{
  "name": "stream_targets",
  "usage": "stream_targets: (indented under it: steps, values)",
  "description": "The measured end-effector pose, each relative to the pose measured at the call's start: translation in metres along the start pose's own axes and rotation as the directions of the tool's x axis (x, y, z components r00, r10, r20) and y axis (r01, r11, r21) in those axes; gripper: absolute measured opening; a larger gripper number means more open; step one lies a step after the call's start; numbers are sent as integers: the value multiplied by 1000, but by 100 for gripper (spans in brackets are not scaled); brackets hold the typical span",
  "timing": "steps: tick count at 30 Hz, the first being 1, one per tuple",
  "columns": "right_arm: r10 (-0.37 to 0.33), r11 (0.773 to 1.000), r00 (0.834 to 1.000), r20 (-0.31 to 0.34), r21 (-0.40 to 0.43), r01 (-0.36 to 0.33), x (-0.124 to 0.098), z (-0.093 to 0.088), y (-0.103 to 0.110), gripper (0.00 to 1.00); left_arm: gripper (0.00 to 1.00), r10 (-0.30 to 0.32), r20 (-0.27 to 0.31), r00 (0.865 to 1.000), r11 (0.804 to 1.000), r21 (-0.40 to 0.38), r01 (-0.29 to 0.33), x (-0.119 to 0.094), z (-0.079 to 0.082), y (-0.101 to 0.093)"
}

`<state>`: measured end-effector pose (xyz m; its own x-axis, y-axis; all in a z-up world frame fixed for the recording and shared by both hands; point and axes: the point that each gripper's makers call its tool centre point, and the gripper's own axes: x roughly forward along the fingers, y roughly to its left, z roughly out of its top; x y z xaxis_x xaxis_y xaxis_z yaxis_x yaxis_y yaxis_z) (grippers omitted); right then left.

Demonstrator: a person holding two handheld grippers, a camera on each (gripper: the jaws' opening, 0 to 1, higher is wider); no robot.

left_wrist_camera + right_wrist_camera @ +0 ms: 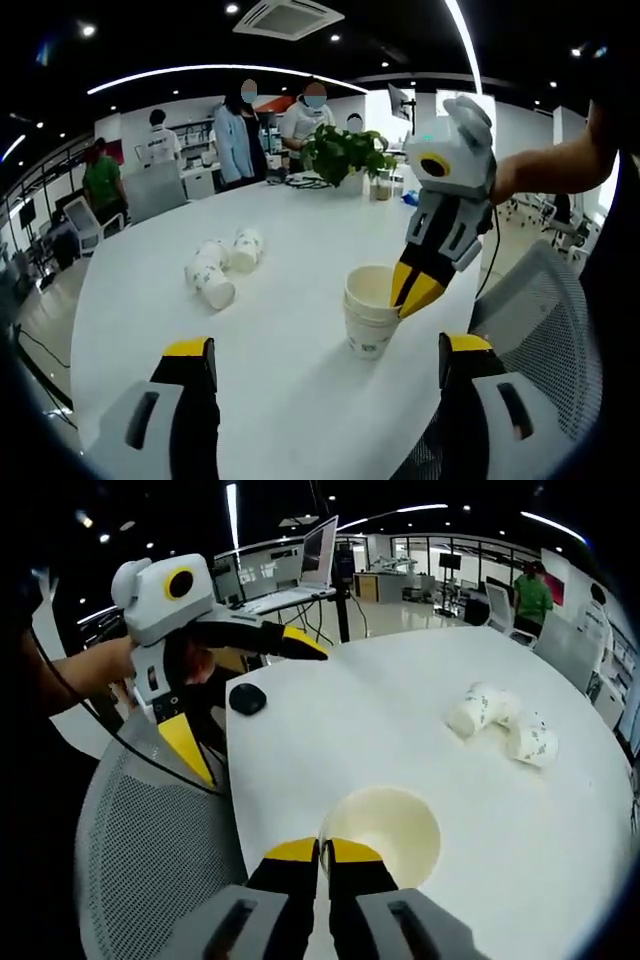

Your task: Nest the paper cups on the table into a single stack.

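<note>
With the right gripper (322, 852) pinched on the rim of the upright nested cup stack (370, 310) near the surface (300, 240) edge (left gripper (325, 365) gaping, empty), a careless tug could tip it, leaving the two fallen cups (222, 265) unstacked.

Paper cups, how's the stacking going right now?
Right tongs shut on stack rim. Left tongs open, holding nothing. Loose cups lie tipped farther across table. Nothing in the way.
</note>
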<state>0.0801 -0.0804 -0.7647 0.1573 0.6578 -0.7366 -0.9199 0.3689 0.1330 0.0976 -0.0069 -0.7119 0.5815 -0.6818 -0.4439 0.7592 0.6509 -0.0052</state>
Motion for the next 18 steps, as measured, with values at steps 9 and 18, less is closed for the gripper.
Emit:
stream_targets:
  steps: [9, 18]
  values:
    - [-12, 1000, 1000, -6, -14, 12, 3, -3, -2, 3, 91, 9, 6, 1000, 1000, -4, -9, -1, 1, 2]
    - [-48, 999, 998, 37, -20, 49, -8, 5, -4, 8, 91, 10, 8, 1000, 1000, 1, -10, 1, 3, 5]
